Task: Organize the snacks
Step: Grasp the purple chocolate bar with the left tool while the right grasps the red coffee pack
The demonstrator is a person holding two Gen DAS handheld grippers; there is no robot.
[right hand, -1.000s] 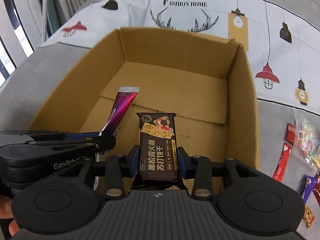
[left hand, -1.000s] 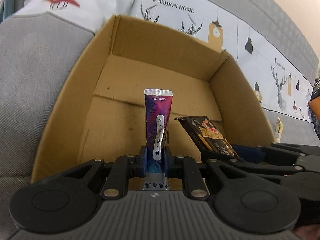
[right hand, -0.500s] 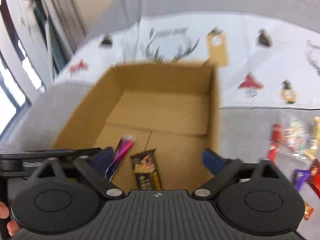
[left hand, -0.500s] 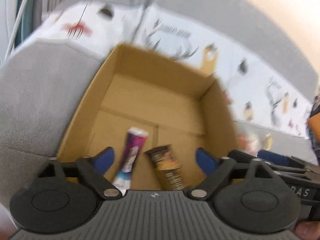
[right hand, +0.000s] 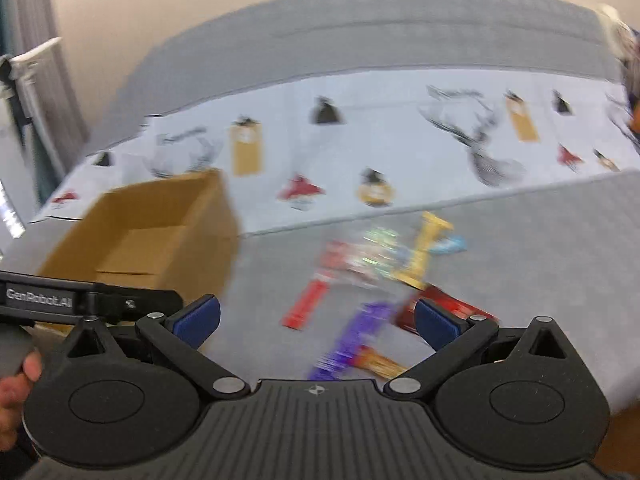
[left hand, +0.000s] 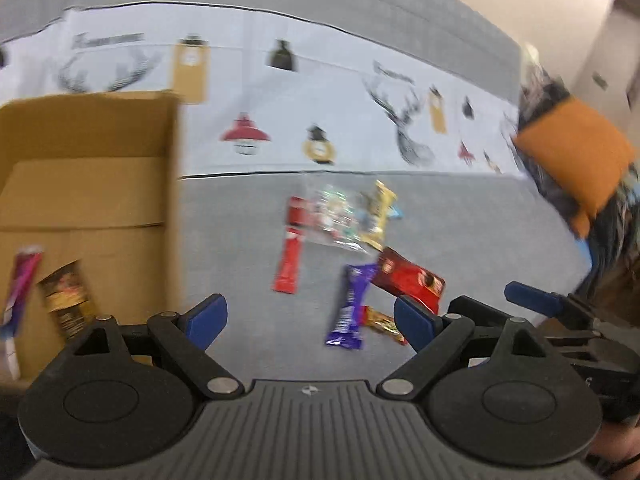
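A cardboard box [left hand: 88, 128] stands at the left; inside lie a purple tube pack [left hand: 22, 280] and a dark cracker bar [left hand: 66, 300]. The box also shows in the right wrist view [right hand: 160, 216]. Several loose snacks lie on the grey surface: a red stick pack [left hand: 289, 264], a purple bar [left hand: 352, 308], a red box [left hand: 412, 280], a clear candy bag [left hand: 336, 216], a yellow pack [left hand: 380, 216]. My left gripper [left hand: 310, 320] is open and empty. My right gripper [right hand: 316, 320] is open and empty above the purple bar [right hand: 352, 340] and the red stick pack [right hand: 306, 308].
A white cloth with deer and lamp prints [left hand: 320, 92] covers the back of the grey surface. An orange cushion [left hand: 576, 156] sits at the far right. The right gripper's body shows at the right edge of the left wrist view [left hand: 560, 320]. Both views are motion-blurred.
Both grippers opened and let the purple tube pack and the cracker bar drop into the box. Both then swung right, away from the box, toward the loose snacks.
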